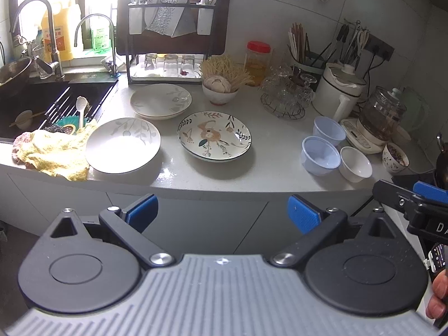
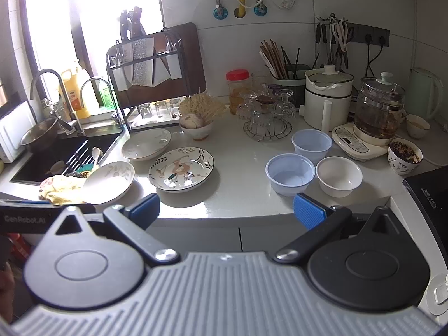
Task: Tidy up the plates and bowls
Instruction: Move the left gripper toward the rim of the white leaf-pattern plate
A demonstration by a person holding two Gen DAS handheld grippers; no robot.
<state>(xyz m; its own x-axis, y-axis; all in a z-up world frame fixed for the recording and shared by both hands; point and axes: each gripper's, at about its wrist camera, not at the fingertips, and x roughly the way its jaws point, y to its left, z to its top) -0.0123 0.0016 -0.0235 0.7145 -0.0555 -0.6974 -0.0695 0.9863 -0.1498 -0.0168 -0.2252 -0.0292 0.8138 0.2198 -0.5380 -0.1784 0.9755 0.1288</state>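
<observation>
Countertop (image 2: pixel 240 179); garlic bowl (image 2: pixel 197 128); empty blue bowls (image 2: pixel 289 173)

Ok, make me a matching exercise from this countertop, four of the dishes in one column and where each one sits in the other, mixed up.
Things:
1. floral plate
2. white bowl
3. yellow cloth
4. bowl of garlic

Places:
A. at the sink's edge, under the rim of a leaf-print plate
B. beside the two pale blue bowls, near the counter's front edge
C. middle of the counter, standing alone
D. toward the back, in front of the dried noodles

Pairs: 1-C, 2-B, 3-A, 4-D
</observation>
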